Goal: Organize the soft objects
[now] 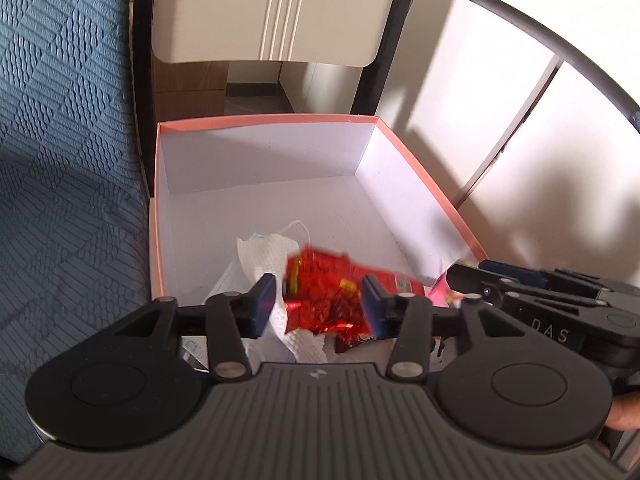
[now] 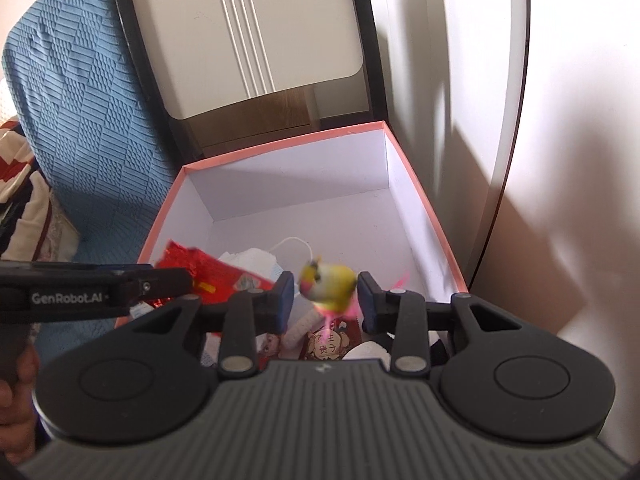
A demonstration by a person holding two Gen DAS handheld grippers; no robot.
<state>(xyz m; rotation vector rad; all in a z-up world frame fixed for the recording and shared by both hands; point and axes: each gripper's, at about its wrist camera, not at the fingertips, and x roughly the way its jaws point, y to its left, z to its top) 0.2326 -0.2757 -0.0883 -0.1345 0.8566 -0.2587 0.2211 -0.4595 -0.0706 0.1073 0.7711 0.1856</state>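
A pink-rimmed white box [image 1: 168, 168] stands beside a blue textured cover [image 1: 60, 140]. Over its near end, the left hand-held gripper [image 1: 320, 304] has its jaws parted, a blurred red foil packet [image 1: 324, 292] loose between them. The right hand-held gripper [image 2: 325, 300] is likewise released, a blurred yellow soft toy [image 2: 328, 282] between its pads, above the tissue [image 2: 256, 258] and packets in the box.

red foil packet [image 1: 324, 296] blurred, toy [image 2: 328, 285] blurred (yellowish)

Yellow plush toy [image 2: 329, 283] blurred between parted fingers [image 2: 285, 300] above box [image 2: 424, 216].
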